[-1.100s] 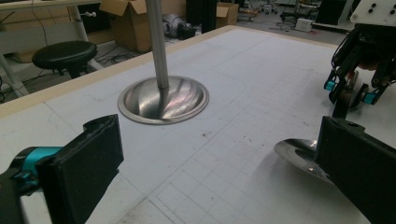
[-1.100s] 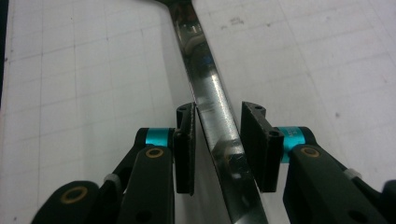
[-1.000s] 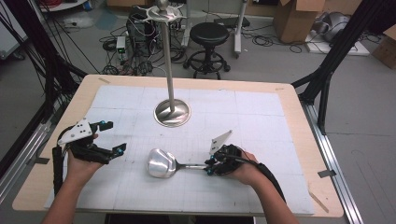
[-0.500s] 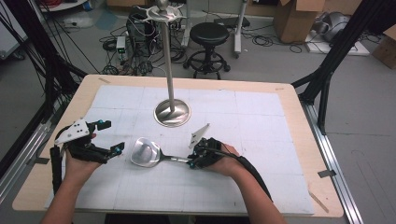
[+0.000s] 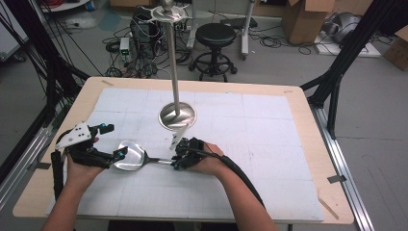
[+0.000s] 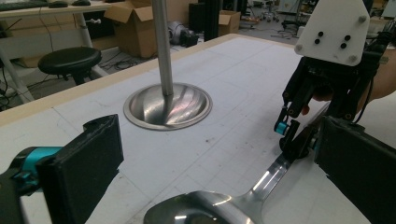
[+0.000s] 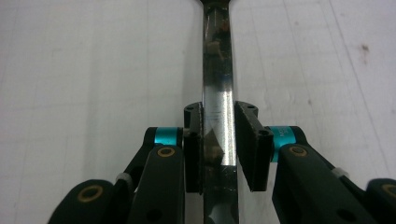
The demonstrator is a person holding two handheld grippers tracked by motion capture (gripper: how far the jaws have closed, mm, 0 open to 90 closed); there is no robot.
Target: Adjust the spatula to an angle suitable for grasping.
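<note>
Item: steel ladle [image 5: 131, 156], polished, lying on the white gridded mat [image 5: 269, 144] of the wooden table [image 5: 308, 115]. The bowl is seen toward the left of the high view, the handle running rightward from it.

Right gripper [image 5: 177, 158]: clamped on the ladle's handle. In the right gripper view the flat handle [image 7: 218, 121] is pressed between both black pads [image 7: 252, 140], so the jaws are held nearly closed by the narrow strip of metal. In the left gripper view the same gripper [image 6: 292, 140] is seen at the far end of the handle, a white three-cornered plate [image 6: 334, 30] on top.

Left gripper [image 5: 109, 142]: jaws spread wide, nothing held. The ladle's bowl [image 6: 201, 212] is found between the two open pads [image 6: 86, 163], close to the nearer one; contact cannot be told.

Stand [image 5: 177, 115]: a round steel base with a tall upright pole, placed on the mat behind the ladle, just beyond the right gripper and apart from it.

Surroundings: a black stool [image 5: 215, 36] on the floor beyond the table.
</note>
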